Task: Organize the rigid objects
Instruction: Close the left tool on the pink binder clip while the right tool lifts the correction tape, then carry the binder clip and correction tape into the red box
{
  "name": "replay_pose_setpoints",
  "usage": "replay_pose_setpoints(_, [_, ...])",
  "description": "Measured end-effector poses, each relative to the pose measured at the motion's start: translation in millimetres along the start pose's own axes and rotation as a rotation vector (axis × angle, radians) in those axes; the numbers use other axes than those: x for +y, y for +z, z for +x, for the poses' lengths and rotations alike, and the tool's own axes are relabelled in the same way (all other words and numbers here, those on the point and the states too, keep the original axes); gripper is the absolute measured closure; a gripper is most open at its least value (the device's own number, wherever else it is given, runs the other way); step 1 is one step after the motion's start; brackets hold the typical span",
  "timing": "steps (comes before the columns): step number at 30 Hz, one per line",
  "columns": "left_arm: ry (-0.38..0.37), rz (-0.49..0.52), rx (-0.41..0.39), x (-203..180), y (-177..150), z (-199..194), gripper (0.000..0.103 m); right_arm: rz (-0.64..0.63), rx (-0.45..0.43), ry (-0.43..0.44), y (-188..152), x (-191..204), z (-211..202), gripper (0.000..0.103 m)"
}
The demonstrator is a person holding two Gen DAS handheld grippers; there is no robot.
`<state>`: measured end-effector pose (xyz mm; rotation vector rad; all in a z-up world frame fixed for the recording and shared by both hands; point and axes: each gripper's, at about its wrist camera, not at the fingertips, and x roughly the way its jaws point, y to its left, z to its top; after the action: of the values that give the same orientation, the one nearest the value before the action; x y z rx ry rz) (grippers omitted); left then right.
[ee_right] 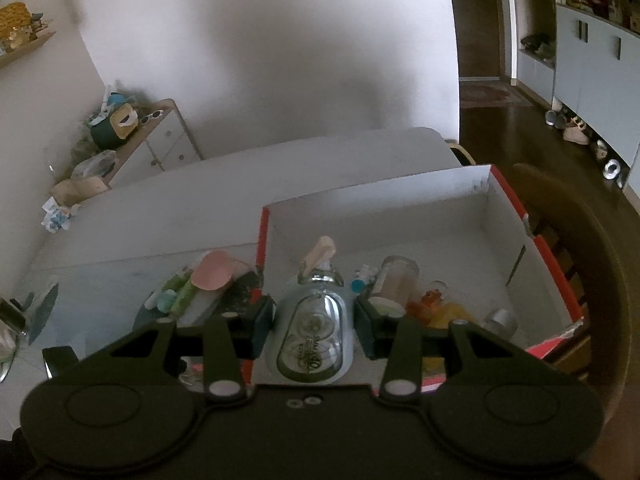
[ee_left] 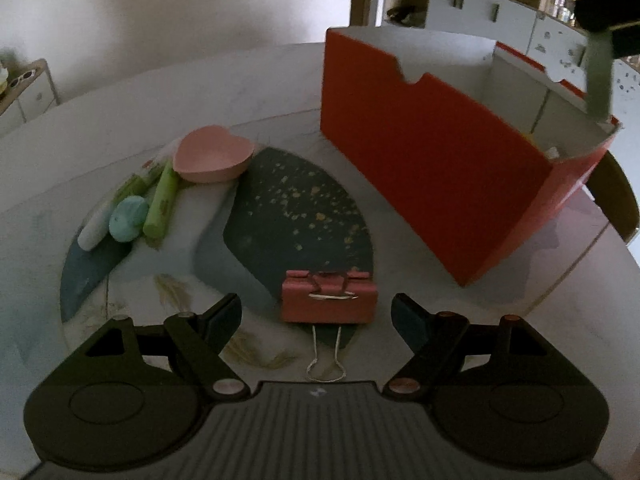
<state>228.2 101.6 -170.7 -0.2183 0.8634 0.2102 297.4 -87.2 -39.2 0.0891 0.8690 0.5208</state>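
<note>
Two grippers were at work over a white table (ee_left: 256, 80). The right gripper (ee_right: 314, 322) had its fingers closed against the sides of a clear glass bottle (ee_right: 310, 332) with a peach-coloured spray nozzle, holding it above the open orange box (ee_right: 540, 248). That box already held a small jar (ee_right: 394, 280), some orange and yellow pieces I could not identify, and a silver cap (ee_right: 500, 320) along its near wall.

The left gripper (ee_left: 316, 314) hovered with its fingers spread wide and nothing between them, just short of a pink binder clip (ee_left: 329, 298) lying on the round patterned mat (ee_left: 296, 200). Further back on that mat sat a pink heart-shaped dish (ee_left: 214, 156), a green marker (ee_left: 162, 204), a white marker (ee_left: 96, 232) and a turquoise disc (ee_left: 128, 218).

The step in hand looked like setting the bottle down inside the box. To do it well, the bottle should probably go into the bare floor toward the far wall, away from the jar, and be lowered until its base rests before the fingers part; glass dropped from height could crack or topple the jar. For the clip, the fingers would best straddle its pink body, not the wire handles, which would likely slip or fold.
</note>
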Motion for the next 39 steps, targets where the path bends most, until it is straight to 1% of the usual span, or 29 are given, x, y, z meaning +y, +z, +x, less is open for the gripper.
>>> replay_pose_setpoints(1, [0.002, -0.001, -0.001, 0, 0, 1, 0.023, -0.003, 0.001, -0.001, 0, -1, 0, 0.060])
replay_pose_setpoints(3, [0.004, -0.003, 0.003, -2, 1, 6, 0.037, -0.004, 0.004, -0.001, 0, -4, 1, 0.060])
replay_pose_setpoints(4, [0.005, -0.005, 0.002, -3, 1, 7, 0.040, -0.005, 0.006, 0.000, 0, -6, 1, 0.060])
replay_pose_setpoints(6, [0.005, -0.006, -0.003, -5, 3, 7, 0.050, -0.010, 0.009, 0.000, 1, -9, 1, 0.060])
replay_pose_setpoints(7, [0.002, -0.009, -0.004, -6, 4, 7, 0.053, -0.011, 0.011, 0.002, 1, -10, 2, 0.060])
replay_pose_setpoints(14, [0.035, -0.024, 0.005, -11, 9, 4, 0.055, -0.019, 0.017, 0.013, 4, -26, 5, 0.060])
replay_pose_setpoints(17, [0.038, -0.045, -0.009, -11, 15, -7, 0.055, -0.017, 0.018, 0.016, 5, -27, 6, 0.060])
replay_pose_setpoints(24, [0.017, -0.076, -0.069, -17, 44, -43, 0.055, -0.024, 0.020, 0.029, 10, -49, 8, 0.060])
replay_pose_setpoints(28, [0.007, -0.057, -0.105, -29, 65, -61, 0.055, -0.025, 0.018, 0.033, 14, -61, 9, 0.060])
replay_pose_setpoints(32, [-0.009, -0.027, -0.110, -48, 85, -67, 0.055, -0.025, 0.020, 0.028, 20, -74, 12, 0.060])
replay_pose_setpoints(35, [-0.024, -0.008, -0.107, -64, 100, -64, 0.055, -0.026, 0.029, 0.023, 23, -84, 15, 0.060])
replay_pose_setpoints(39, [-0.036, 0.024, -0.090, -86, 116, -50, 0.055, -0.023, 0.044, 0.008, 25, -98, 21, 0.060])
